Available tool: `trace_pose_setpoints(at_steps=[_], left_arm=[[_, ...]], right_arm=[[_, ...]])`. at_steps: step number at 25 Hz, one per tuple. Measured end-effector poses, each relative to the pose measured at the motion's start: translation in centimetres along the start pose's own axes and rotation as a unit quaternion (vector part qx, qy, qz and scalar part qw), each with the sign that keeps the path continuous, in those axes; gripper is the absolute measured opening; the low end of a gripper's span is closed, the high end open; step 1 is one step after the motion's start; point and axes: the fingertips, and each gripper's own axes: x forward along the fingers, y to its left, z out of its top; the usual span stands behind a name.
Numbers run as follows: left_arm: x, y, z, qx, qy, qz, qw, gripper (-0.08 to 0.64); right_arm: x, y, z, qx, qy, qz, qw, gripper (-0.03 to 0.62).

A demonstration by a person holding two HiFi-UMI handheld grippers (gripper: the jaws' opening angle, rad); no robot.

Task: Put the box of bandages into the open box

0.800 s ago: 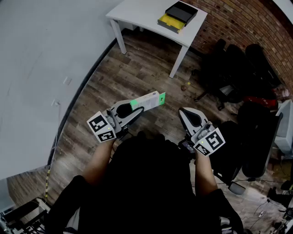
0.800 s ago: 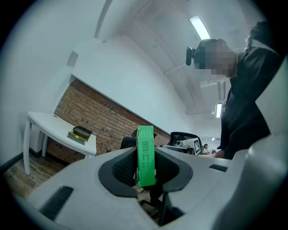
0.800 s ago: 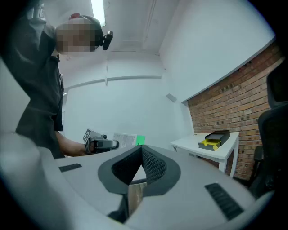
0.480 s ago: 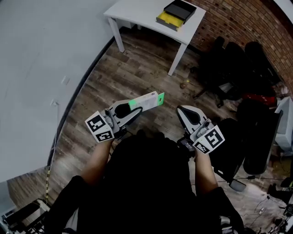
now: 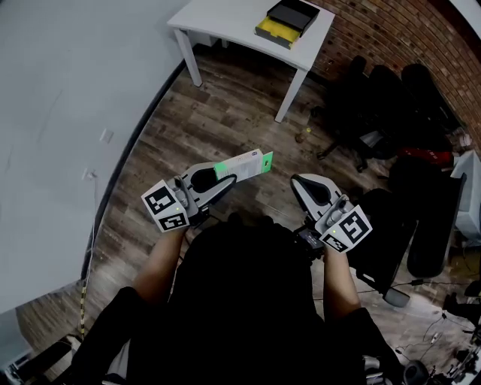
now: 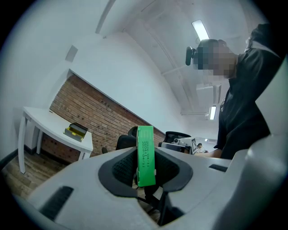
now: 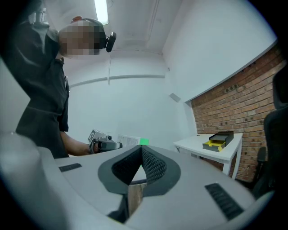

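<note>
My left gripper [image 5: 228, 179] clamps the slim green-and-white box of bandages [image 5: 246, 162] in its jaws, long axis pointing at the far-off black-and-yellow open box [image 5: 285, 19] on the white worktop [image 5: 225, 26]; right gripper [image 5: 302, 186] jaws closed, empty.

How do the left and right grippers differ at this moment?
The left gripper is shut on the box of bandages, while the right gripper holds nothing. The left gripper's jaws stay apart by the box's thickness, while the right gripper's jaws meet. Both are held level in front of the person.
</note>
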Motion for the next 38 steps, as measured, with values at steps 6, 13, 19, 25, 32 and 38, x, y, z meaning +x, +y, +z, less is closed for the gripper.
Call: trace_pose_setpoints(at_steps=[6,13,19,25,32,38], left_arm=[[-0.6,1.0,-0.6,-0.015,0.002,-0.012,0.9998,0.095],[1.4,2.2,-1.4,-0.029,0.005,-0.017,0.9994,0.095],[2.4,4.3,-0.3,-0.024,0.003,0.003,0.9997,0.095],[4.0,8.2,-0.3,-0.031,0.01,0.033,0.9989,0.095],[9.6,13.3,1.5,-0.029,0.017,0.046,0.9984,0.095],[14.4,16.6,4.1,-0.028,0.015,0.07,0.997,0.095]], right_arm=[[-0.3,-0.5,-0.3,0.004,0.01,-0.039,0.999,0.006],[-1.9,-2.7,-2.0,0.03,0.033,-0.066,0.997,0.006],[0.6,-5.6,-2.0,0.037,0.034,-0.044,0.998,0.006],[3.1,-10.1,-1.9,0.042,0.03,-0.02,0.998,0.006],[5.3,-18.1,-1.3,0.054,0.028,-0.007,0.998,0.006],[7.0,-24.1,0.5,0.061,0.014,0.026,0.998,0.006]])
